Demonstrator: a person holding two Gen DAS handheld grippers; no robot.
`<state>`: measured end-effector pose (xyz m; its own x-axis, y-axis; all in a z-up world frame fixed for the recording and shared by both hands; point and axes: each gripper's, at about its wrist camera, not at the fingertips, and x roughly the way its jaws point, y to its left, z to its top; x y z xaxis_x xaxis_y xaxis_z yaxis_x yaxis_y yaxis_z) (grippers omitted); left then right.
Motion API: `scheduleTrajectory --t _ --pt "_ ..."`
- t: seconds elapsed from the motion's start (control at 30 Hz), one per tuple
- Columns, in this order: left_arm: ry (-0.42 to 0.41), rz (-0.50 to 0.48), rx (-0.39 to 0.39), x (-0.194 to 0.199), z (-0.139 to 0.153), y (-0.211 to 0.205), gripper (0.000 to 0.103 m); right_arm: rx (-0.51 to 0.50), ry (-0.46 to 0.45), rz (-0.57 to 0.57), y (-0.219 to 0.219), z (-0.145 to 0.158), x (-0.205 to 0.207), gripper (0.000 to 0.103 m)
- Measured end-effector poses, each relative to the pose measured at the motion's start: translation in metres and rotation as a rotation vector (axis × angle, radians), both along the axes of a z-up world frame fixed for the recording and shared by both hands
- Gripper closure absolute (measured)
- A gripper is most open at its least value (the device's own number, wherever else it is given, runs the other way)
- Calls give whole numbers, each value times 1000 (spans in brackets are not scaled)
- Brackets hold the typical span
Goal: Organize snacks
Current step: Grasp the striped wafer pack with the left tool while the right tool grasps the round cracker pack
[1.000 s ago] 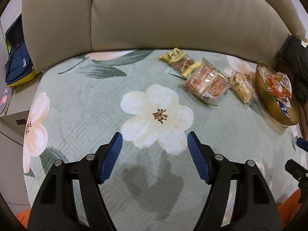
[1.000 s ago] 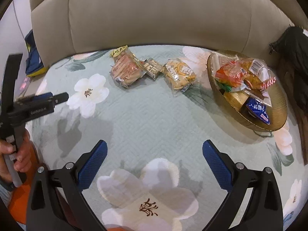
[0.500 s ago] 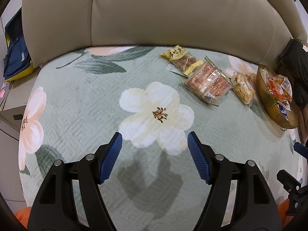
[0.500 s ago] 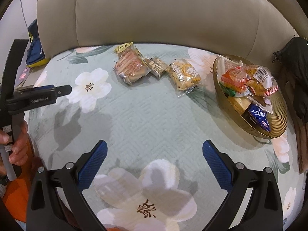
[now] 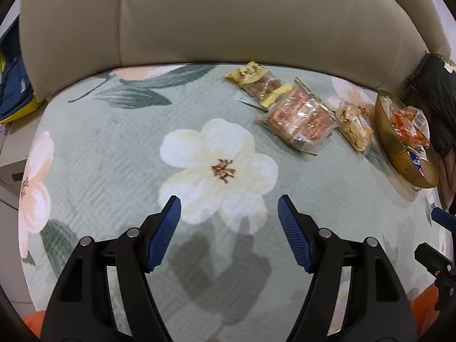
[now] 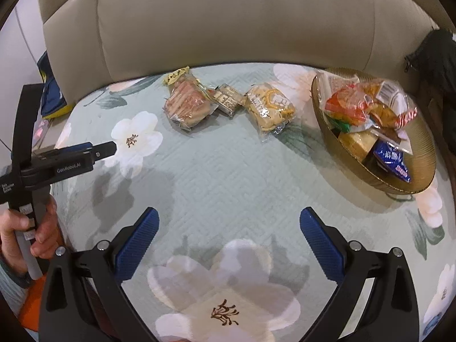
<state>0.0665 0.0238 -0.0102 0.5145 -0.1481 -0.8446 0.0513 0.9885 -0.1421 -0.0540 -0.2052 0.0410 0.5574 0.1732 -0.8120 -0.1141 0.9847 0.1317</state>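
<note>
Several snack packs lie in a row on the floral sofa seat: a yellow-labelled pack (image 5: pixel 256 81), a clear pack of pink wafers (image 5: pixel 302 119) (image 6: pixel 188 105), a small brown pack (image 6: pixel 226 99) and a tan biscuit pack (image 5: pixel 354 126) (image 6: pixel 269 108). A gold bowl (image 6: pixel 421 156) (image 5: pixel 390 139) at the right holds several more snacks. My left gripper (image 5: pixel 229 208) is open over the white flower, well short of the packs. My right gripper (image 6: pixel 228 222) is open above bare cushion, empty. The left gripper (image 6: pixel 112 149) also shows at the left of the right wrist view.
The beige sofa backrest (image 5: pixel 228 17) rises right behind the snacks. A black bag (image 5: pixel 436 97) leans at the far right beside the bowl. A blue and yellow item (image 5: pixel 14 91) sits off the seat's left edge. A person's hand (image 6: pixel 42 228) holds the left gripper's handle.
Both grippers have moved forward toward the backrest, so the snacks and bowl appear closer. Both stay open and empty.
</note>
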Motion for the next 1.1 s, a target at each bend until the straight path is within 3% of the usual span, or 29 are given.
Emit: scheduleTrajectory --t 0.07,0.1,0.2,0.27,0.37,0.43,0.53,0.63,0.77,0.83,1.03,1.1 --pt "5 -27 -22 6 3 -4 31 92 37 -24 -11 -2 12 5" --pt "15 -43 -59 12 6 -6 24 123 53 -42 -15 -4 18 5" --pt "77 -66 -221 32 7 -6 15 234 117 -132 -33 -12 50 5" --pt "92 -60 -267 47 8 -10 15 312 167 -217 -46 -20 78 5" --pt "119 -9 -310 76 5 -18 6 426 182 -318 -60 -29 109 5" --pt "141 67 -333 94 -2 -20 4 463 179 -378 -64 -35 126 5" --pt "187 142 -429 116 -17 -22 4 498 173 -434 -68 -42 150 5" --pt "207 170 -467 130 -29 -31 3 489 182 -503 -71 -50 171 5" --pt "232 164 -471 143 -45 -49 3 530 213 -563 -73 -65 187 8" --pt "232 158 -452 147 -51 -57 3 528 248 -583 -70 -76 194 14" --pt "183 120 -334 150 -49 -78 7 361 224 -576 -50 -74 199 16" --pt "173 120 -289 149 -47 -84 13 322 218 -572 -47 -72 198 25"
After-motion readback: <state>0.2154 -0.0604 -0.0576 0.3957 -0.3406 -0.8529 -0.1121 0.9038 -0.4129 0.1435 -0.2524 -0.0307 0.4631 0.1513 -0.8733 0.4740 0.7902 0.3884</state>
